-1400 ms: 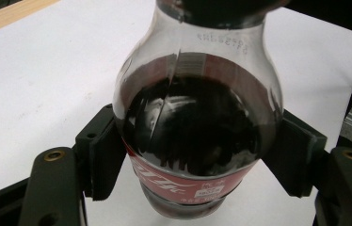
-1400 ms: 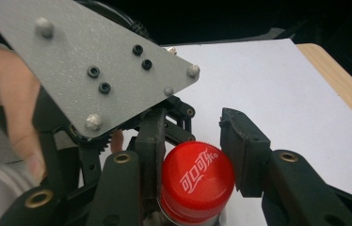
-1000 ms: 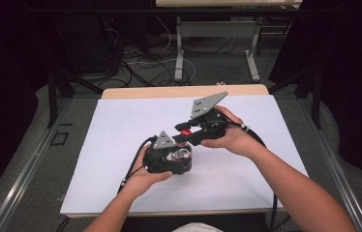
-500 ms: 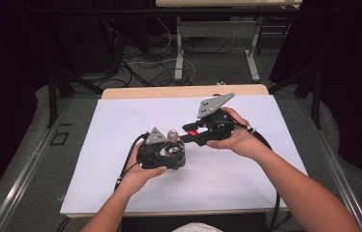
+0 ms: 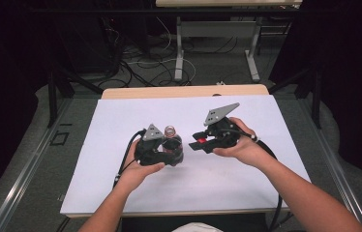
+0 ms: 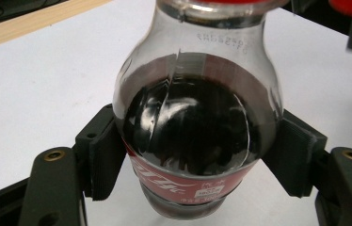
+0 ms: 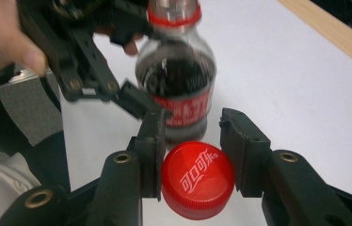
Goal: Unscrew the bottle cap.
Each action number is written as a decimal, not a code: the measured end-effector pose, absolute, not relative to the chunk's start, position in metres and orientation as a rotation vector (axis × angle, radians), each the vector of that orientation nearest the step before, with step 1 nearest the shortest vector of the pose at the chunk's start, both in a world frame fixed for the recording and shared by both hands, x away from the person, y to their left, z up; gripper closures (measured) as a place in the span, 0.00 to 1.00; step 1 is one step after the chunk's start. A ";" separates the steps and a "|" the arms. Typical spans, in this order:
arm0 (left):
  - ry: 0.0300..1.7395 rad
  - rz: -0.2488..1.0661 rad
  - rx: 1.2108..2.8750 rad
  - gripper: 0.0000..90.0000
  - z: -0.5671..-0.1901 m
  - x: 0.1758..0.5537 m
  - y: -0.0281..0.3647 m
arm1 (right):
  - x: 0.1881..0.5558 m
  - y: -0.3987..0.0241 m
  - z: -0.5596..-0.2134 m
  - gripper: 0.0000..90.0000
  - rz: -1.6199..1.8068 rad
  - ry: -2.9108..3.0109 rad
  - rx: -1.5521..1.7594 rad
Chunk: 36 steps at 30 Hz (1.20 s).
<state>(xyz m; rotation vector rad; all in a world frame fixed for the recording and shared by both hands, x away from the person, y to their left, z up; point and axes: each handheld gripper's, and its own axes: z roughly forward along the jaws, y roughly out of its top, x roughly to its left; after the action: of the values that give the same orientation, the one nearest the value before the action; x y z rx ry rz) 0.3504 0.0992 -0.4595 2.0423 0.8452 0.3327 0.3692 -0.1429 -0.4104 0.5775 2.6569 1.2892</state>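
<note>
White counter [image 5: 247, 174] lay bare; left fingers [image 6: 103, 160] clamped the open cola bottle [image 6: 197, 132], right fingers [image 7: 242, 150] pinched its cap [image 7: 197, 181]. Any tilt could have spilled cola.

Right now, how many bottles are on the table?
1. The cola bottle stands near the middle of the white table, clamped in the left gripper; its red cap is off, held in the right gripper.

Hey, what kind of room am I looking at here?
Probably a lab or recording workspace: a white-topped table set up for handling, loose cables across the floor behind it, and dark curtains around.
</note>
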 end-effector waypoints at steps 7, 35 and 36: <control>0.852 0.341 2.024 0.33 -0.452 0.359 0.095 | 0.365 -0.152 -0.427 0.67 1.251 2.649 0.672; 0.907 0.386 2.016 0.33 -0.450 0.434 0.056 | 0.372 -0.180 -0.466 0.67 1.193 2.575 0.881; 0.906 0.388 2.016 0.33 -0.453 0.437 0.054 | 0.372 -0.179 -0.467 0.67 1.210 2.551 0.889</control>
<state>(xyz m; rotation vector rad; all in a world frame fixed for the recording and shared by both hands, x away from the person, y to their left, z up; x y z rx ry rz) 0.4367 0.0538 -0.4534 2.0165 0.9056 0.3882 0.3721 -0.1793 -0.4671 0.8891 2.5515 1.2102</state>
